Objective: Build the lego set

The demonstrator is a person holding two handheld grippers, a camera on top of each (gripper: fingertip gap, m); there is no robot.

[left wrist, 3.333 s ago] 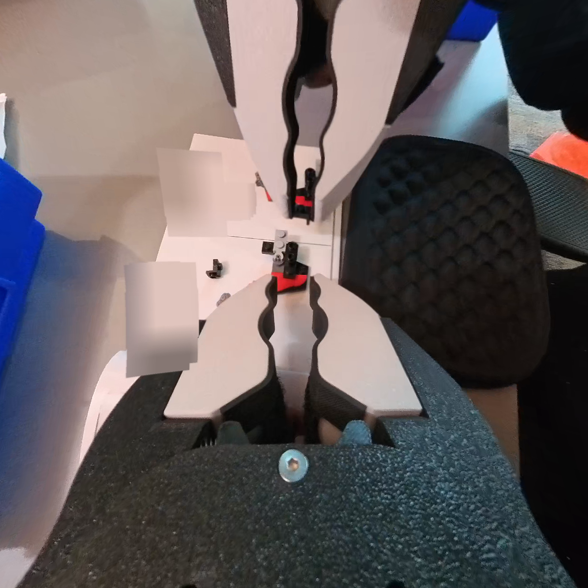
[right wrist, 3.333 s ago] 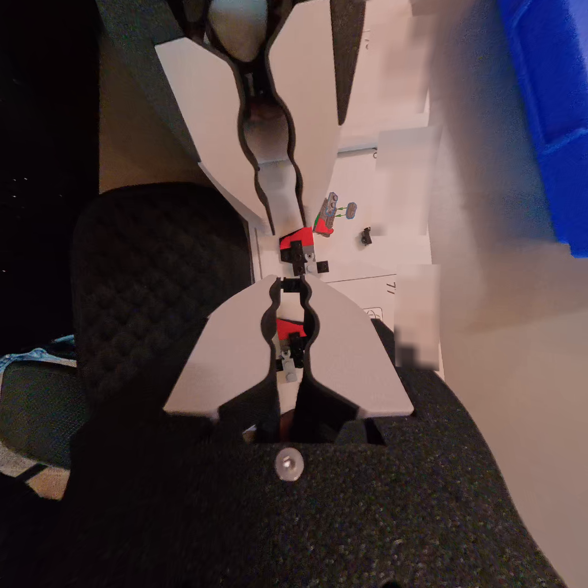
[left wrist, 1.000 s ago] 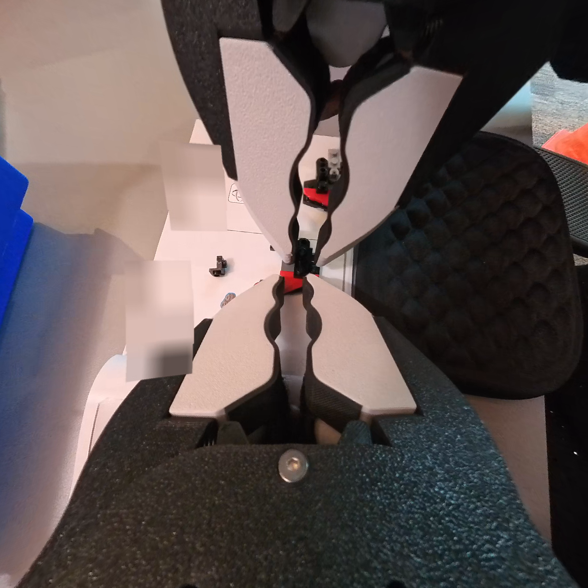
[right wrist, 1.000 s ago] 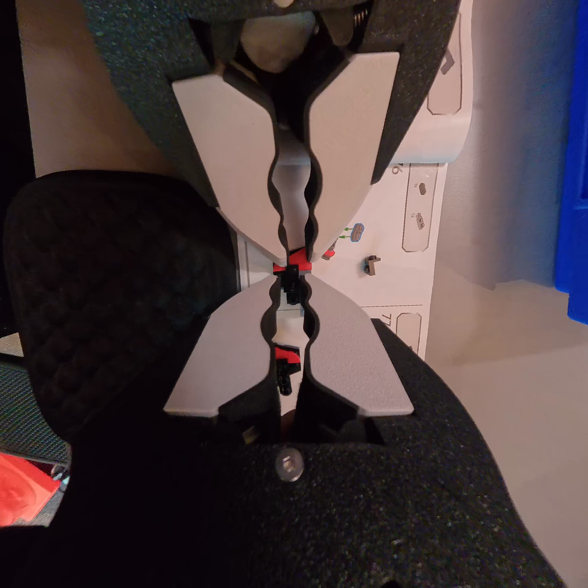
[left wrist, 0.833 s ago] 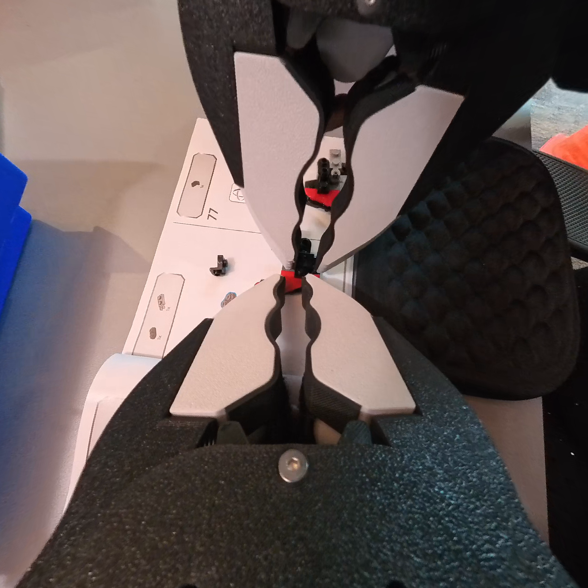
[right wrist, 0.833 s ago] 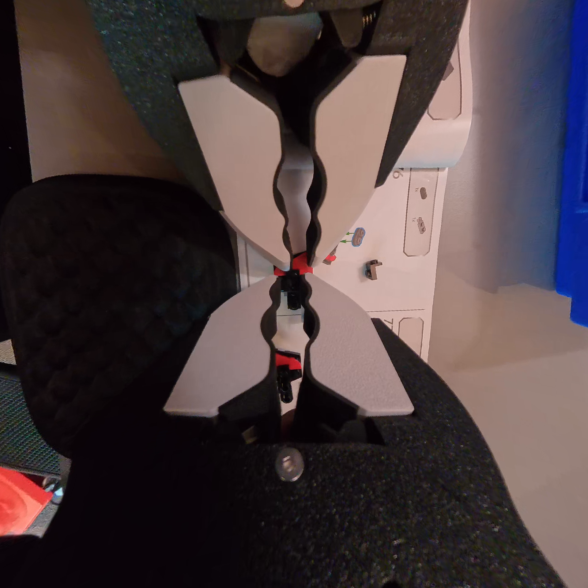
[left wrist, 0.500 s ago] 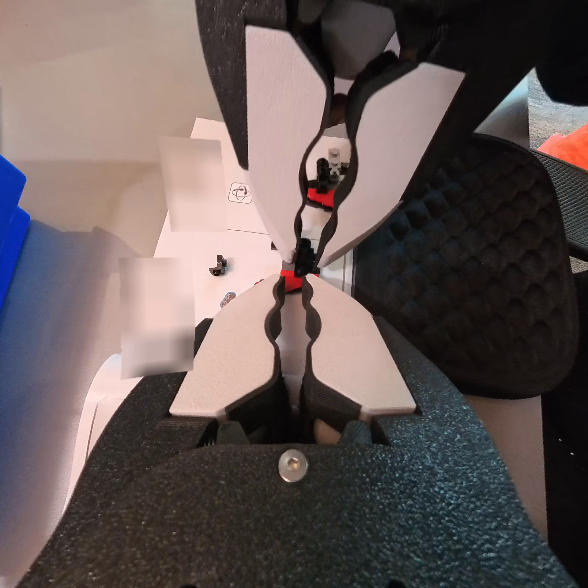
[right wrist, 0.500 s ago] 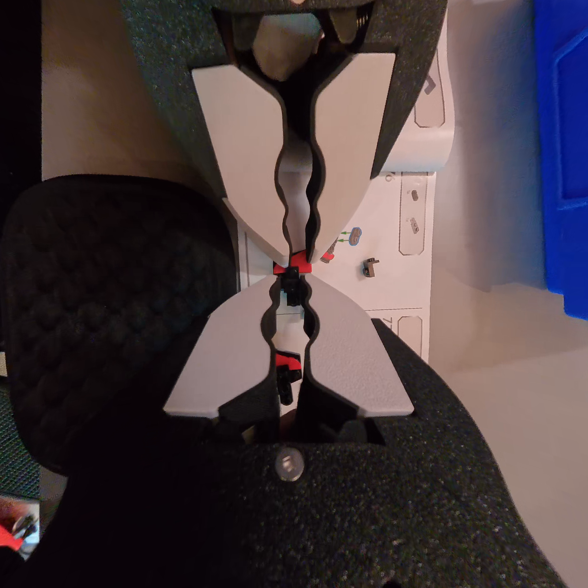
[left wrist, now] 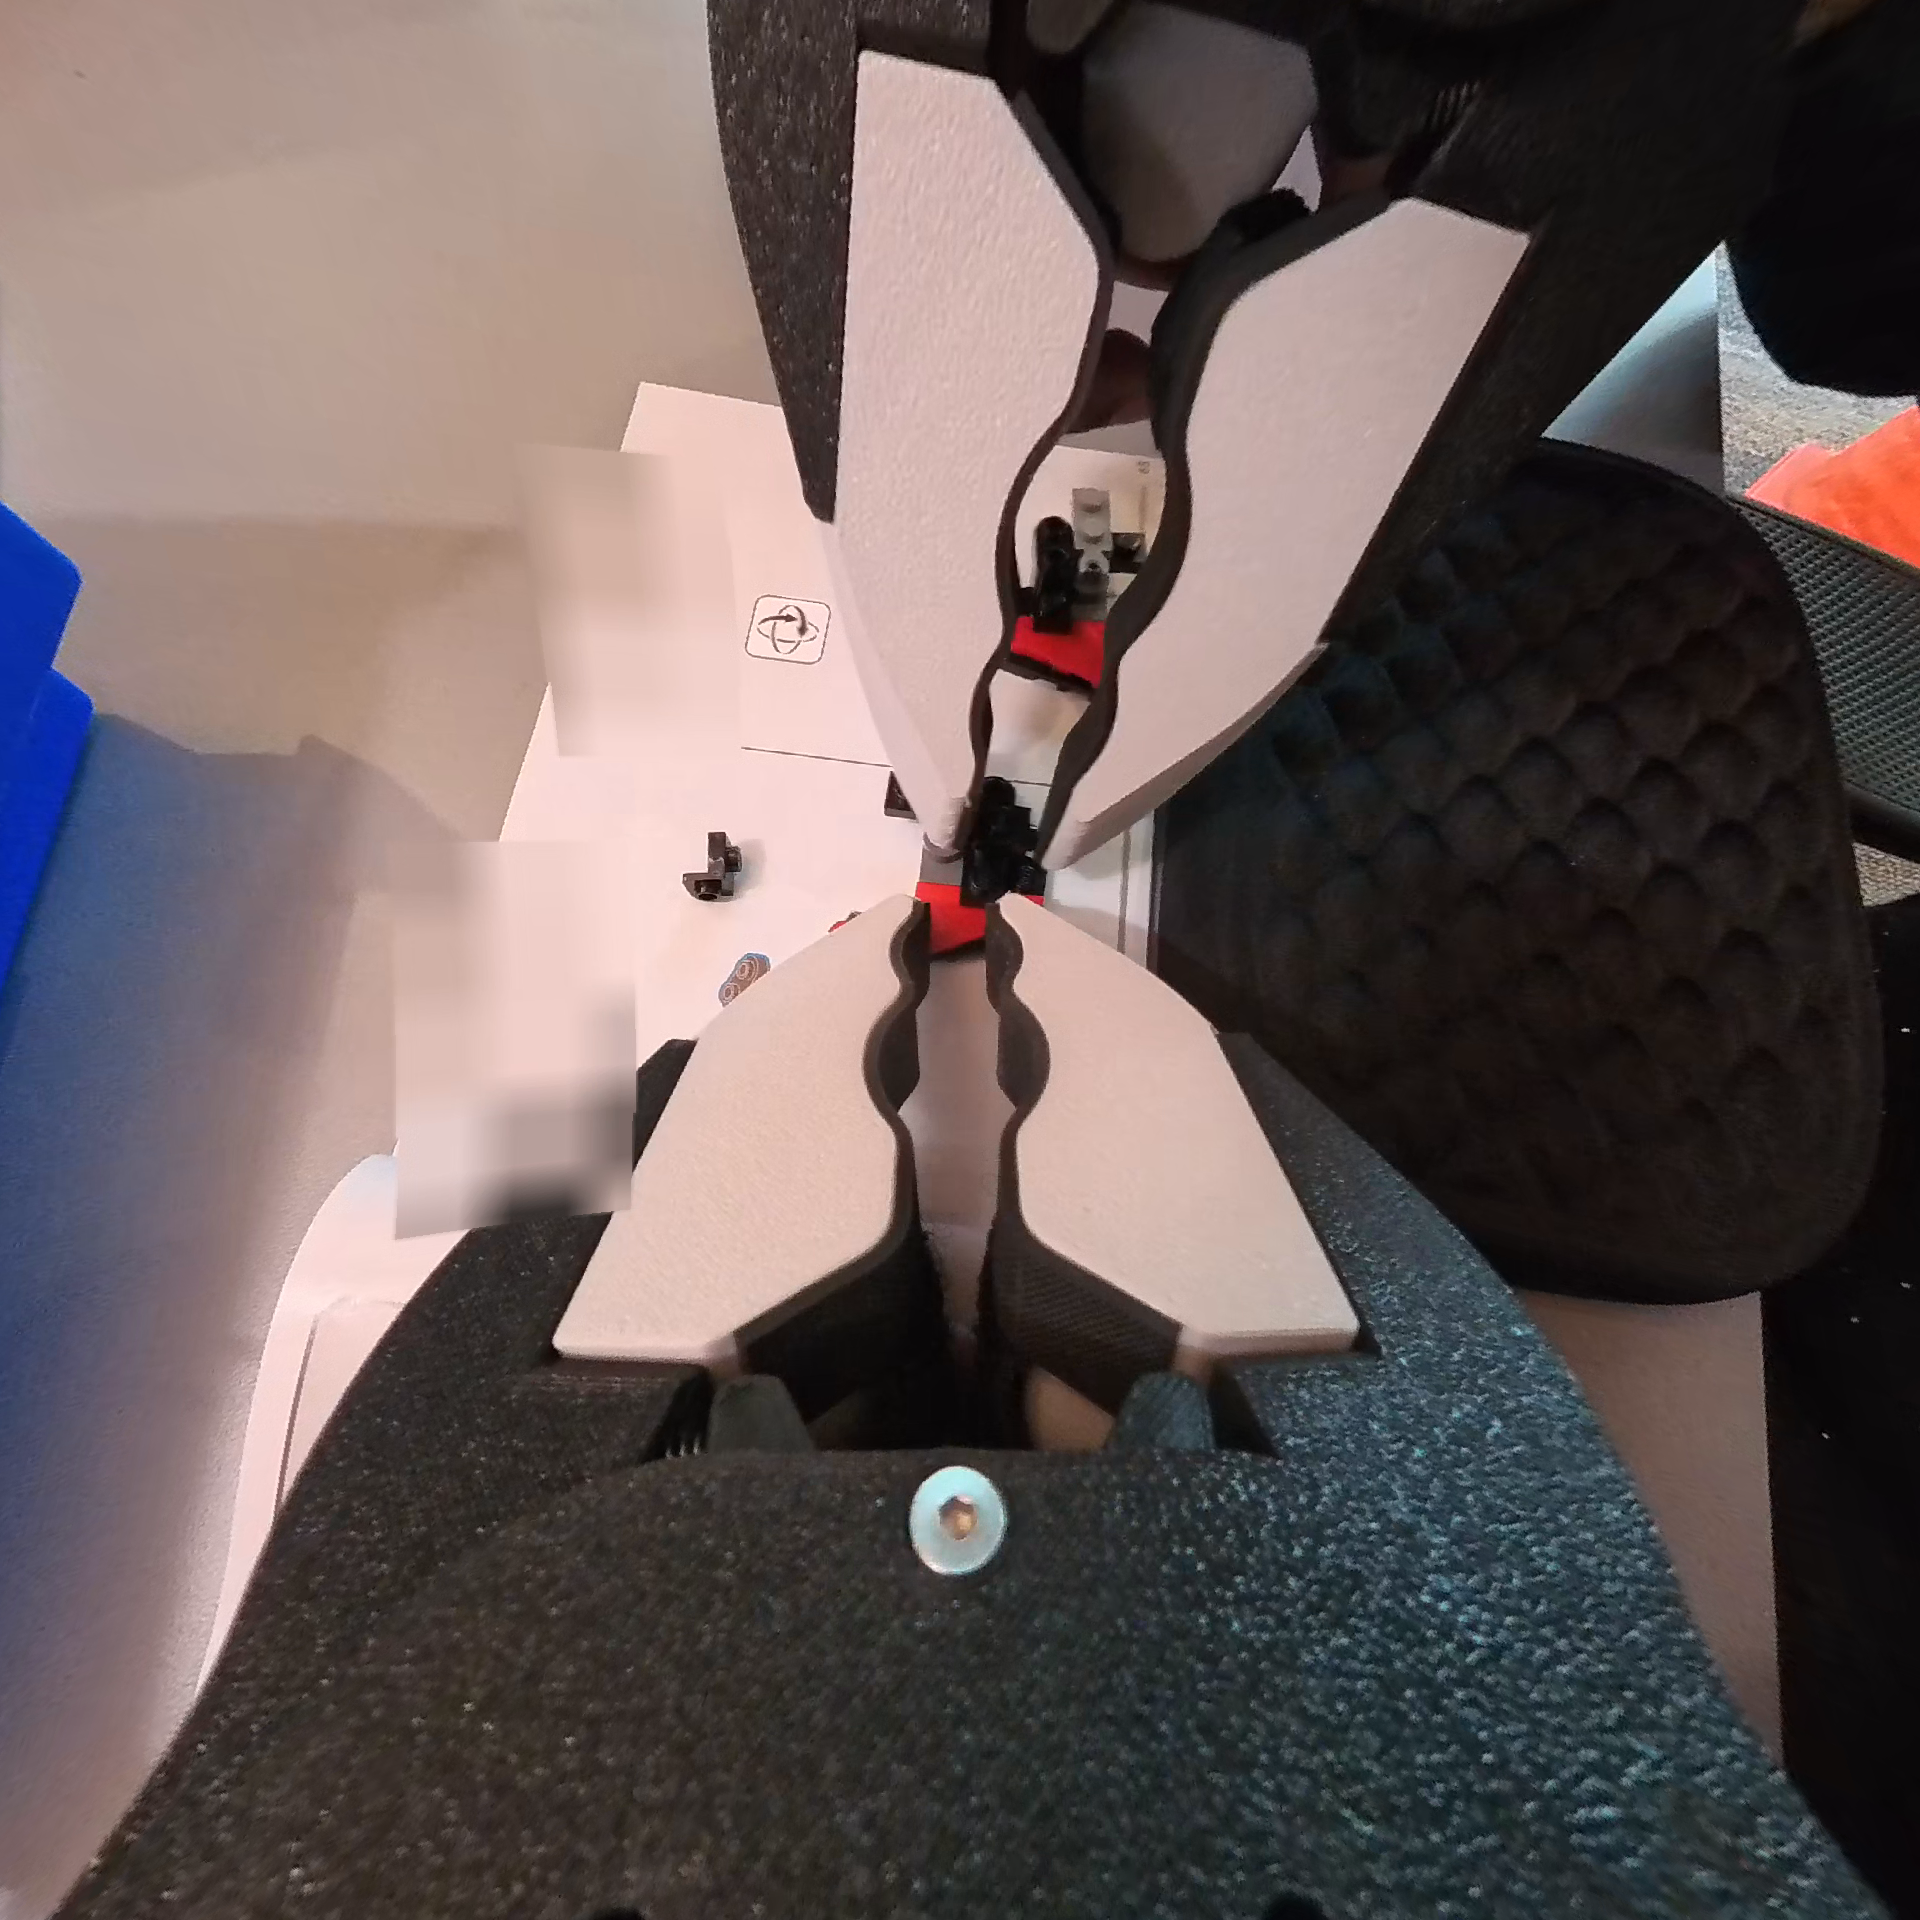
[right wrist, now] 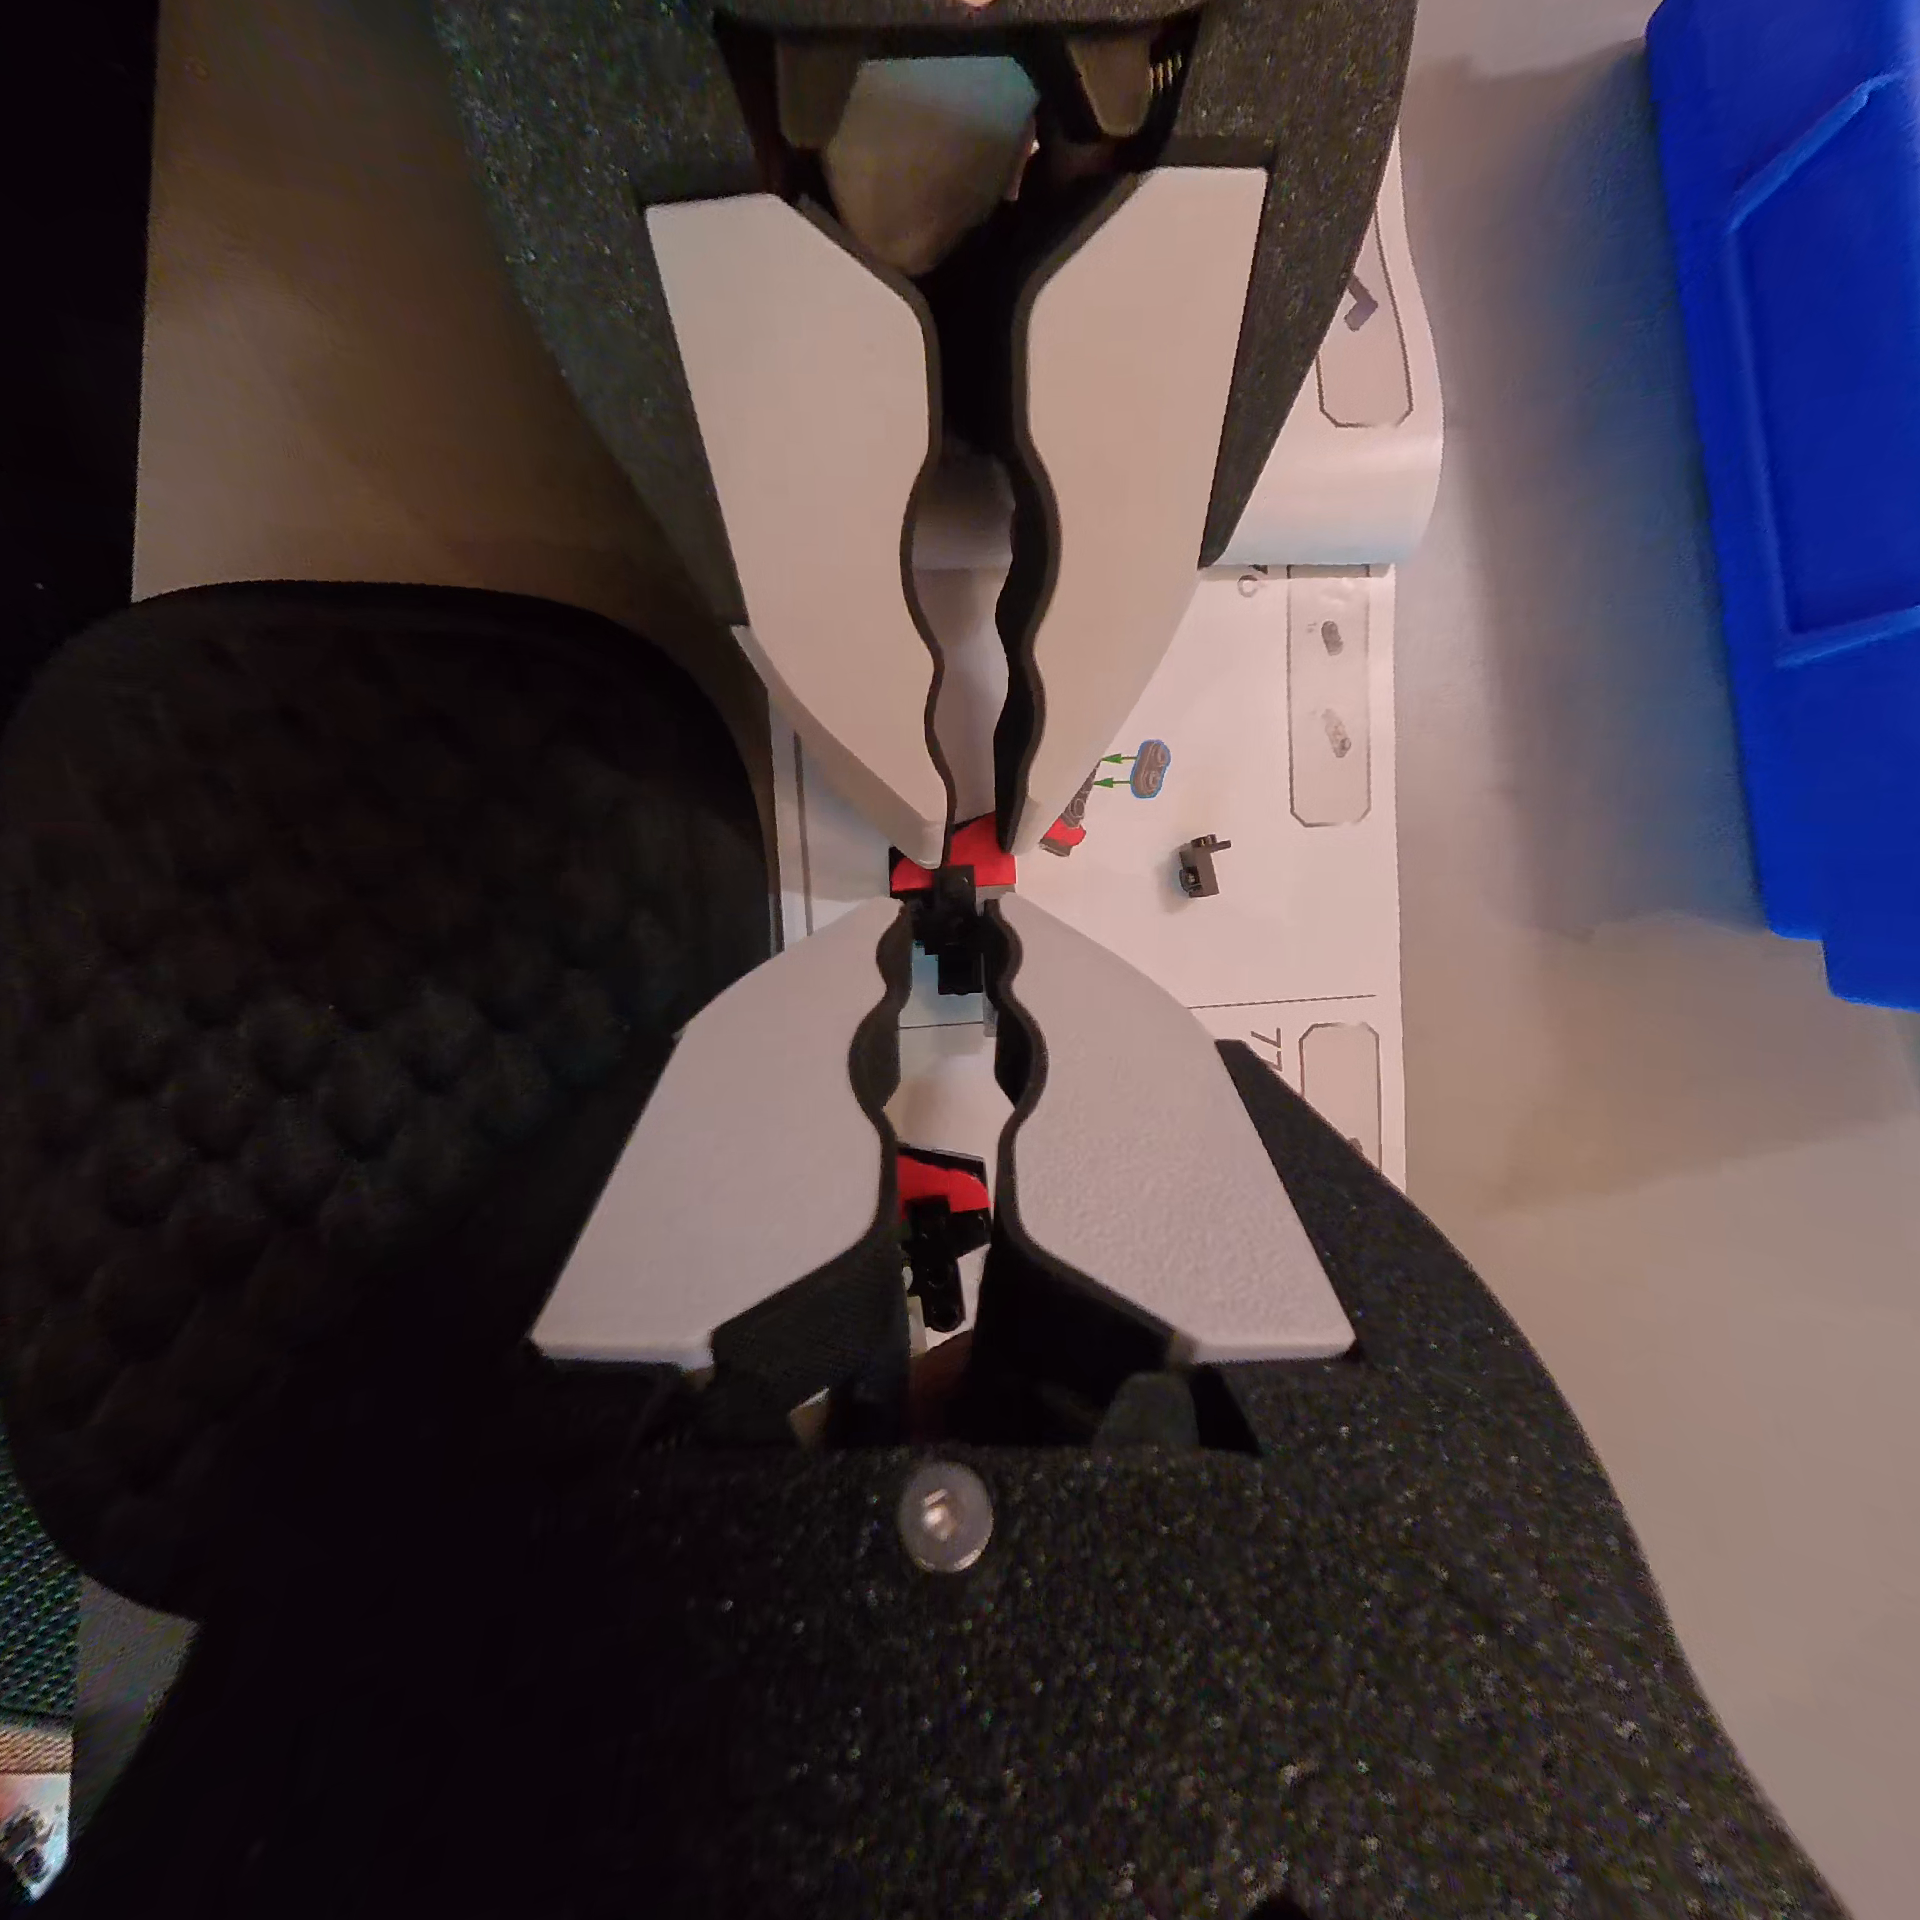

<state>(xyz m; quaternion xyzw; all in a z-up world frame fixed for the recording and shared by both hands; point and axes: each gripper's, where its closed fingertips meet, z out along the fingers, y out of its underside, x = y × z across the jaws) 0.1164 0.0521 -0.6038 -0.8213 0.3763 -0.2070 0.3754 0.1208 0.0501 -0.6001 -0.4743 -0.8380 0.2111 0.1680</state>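
Spanning both gripper tips (left wrist: 956, 914), end-on: lego assembly (right wrist: 951, 883)

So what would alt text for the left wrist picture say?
Two grey grippers meet tip to tip over a white instruction sheet: the left gripper grips a small red Lego assembly, the right gripper presses a black Lego piece onto it. A loose black brick lies nearby.
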